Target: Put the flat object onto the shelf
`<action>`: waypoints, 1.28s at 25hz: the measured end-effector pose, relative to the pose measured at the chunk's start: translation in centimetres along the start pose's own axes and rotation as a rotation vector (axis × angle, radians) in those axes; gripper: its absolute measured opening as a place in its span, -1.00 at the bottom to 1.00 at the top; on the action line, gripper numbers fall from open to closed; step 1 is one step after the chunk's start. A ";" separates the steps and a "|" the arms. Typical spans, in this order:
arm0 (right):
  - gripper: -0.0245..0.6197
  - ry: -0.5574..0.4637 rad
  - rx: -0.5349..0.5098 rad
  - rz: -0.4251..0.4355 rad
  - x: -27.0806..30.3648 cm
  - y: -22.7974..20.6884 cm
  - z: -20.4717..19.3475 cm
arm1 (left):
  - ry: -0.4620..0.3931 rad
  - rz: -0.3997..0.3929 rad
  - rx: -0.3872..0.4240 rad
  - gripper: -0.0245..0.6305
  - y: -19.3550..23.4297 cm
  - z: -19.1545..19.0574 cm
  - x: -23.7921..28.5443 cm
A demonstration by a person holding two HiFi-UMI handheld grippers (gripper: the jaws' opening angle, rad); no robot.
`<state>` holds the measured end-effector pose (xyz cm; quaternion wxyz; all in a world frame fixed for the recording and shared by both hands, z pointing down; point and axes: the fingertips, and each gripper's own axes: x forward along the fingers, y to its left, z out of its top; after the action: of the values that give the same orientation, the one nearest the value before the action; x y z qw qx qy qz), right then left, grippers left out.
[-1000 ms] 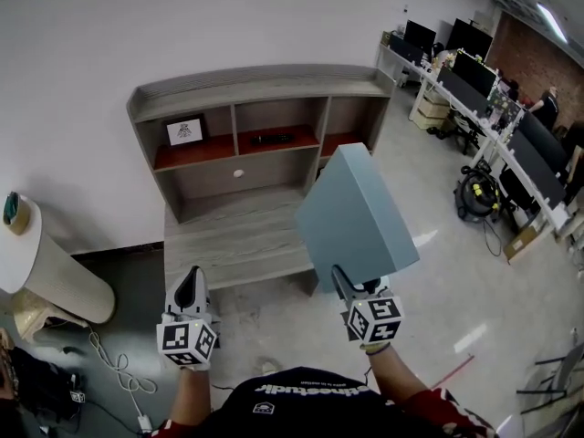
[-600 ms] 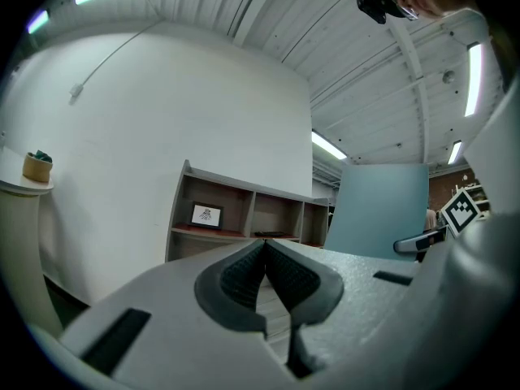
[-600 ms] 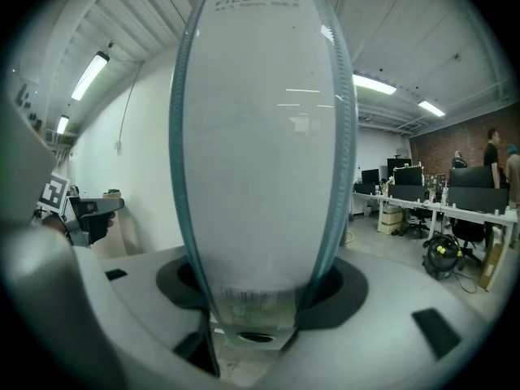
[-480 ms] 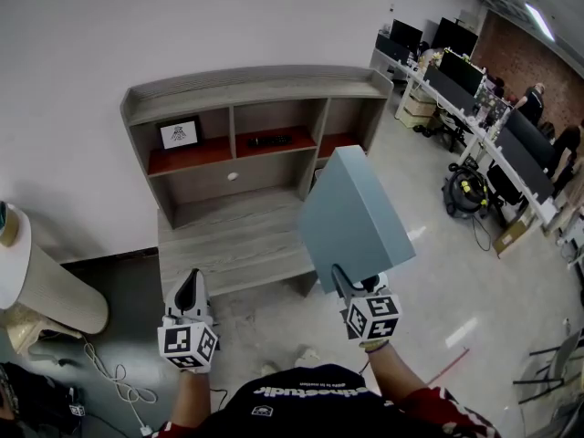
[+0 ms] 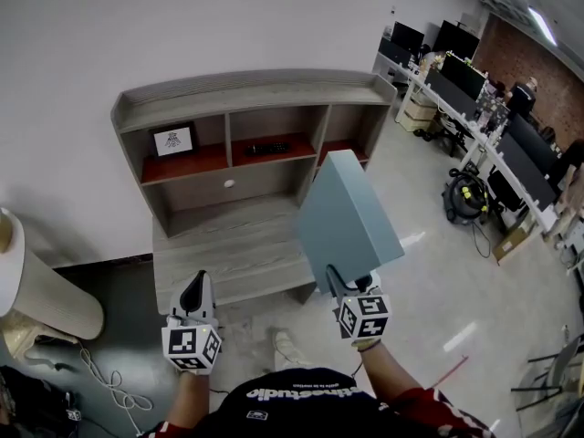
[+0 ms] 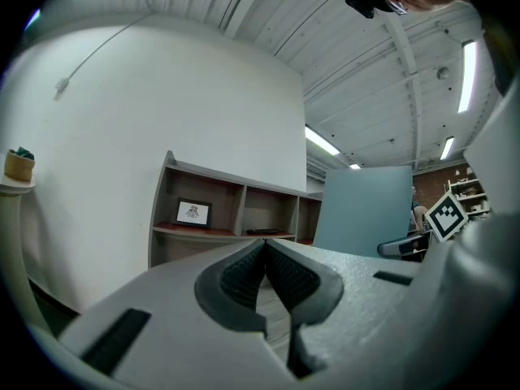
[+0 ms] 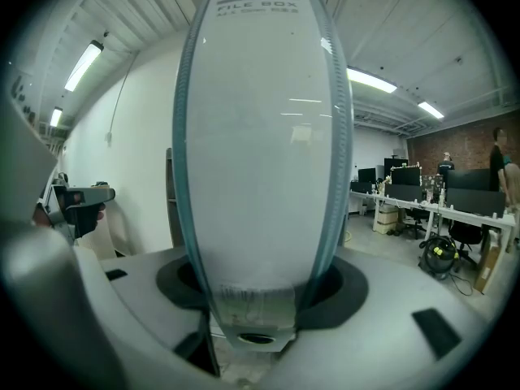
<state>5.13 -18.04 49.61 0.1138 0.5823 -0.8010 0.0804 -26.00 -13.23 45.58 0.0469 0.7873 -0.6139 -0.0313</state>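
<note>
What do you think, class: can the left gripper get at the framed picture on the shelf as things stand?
Probably yes: the left gripper is empty, the framed picture stands in an open compartment, and the file box is off to the right.

**Head view.** At lower centre, your right gripper (image 5: 348,281) clamps the bottom edge of the flat blue-grey box (image 5: 347,215). The box rises tilted and covers the right end of the shelf unit (image 5: 246,94) in the frame. At lower left, your left gripper (image 5: 194,287) carries nothing, and its jaws are together and aimed at the shelf's broad lower ledge. The shelf stands against the white wall at upper centre. Its upper row has three compartments, with a small framed picture (image 5: 172,140) in the left one and a slim dark object (image 5: 270,148) in the middle one. At upper right are desks (image 5: 511,167) with monitors, and at the left edge is a round white stand (image 5: 50,290).
</note>
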 end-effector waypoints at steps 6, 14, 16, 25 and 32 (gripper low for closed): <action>-0.07 0.012 -0.014 0.019 4.0 -0.4 -0.4 | 0.014 -0.002 0.025 -0.91 -0.2 -0.2 3.0; -0.07 0.060 -0.014 0.031 8.6 -1.8 -2.4 | 0.043 -0.006 0.049 -0.91 -0.5 -0.5 6.6; -0.07 0.071 -0.012 0.030 9.5 -2.1 -3.0 | 0.057 -0.005 0.053 -0.91 -0.4 -0.9 7.3; -0.07 0.093 -0.017 0.011 13.1 -3.2 -4.6 | 0.099 -0.008 0.057 -0.91 0.3 -2.5 10.4; -0.07 0.119 -0.035 -0.008 15.9 -3.6 -7.0 | 0.103 0.016 0.079 -0.91 1.5 -2.6 12.1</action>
<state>4.50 -31.84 60.75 0.1719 0.5776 -0.7917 0.1002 -24.25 -25.22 48.40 0.0475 0.7841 -0.6179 0.0336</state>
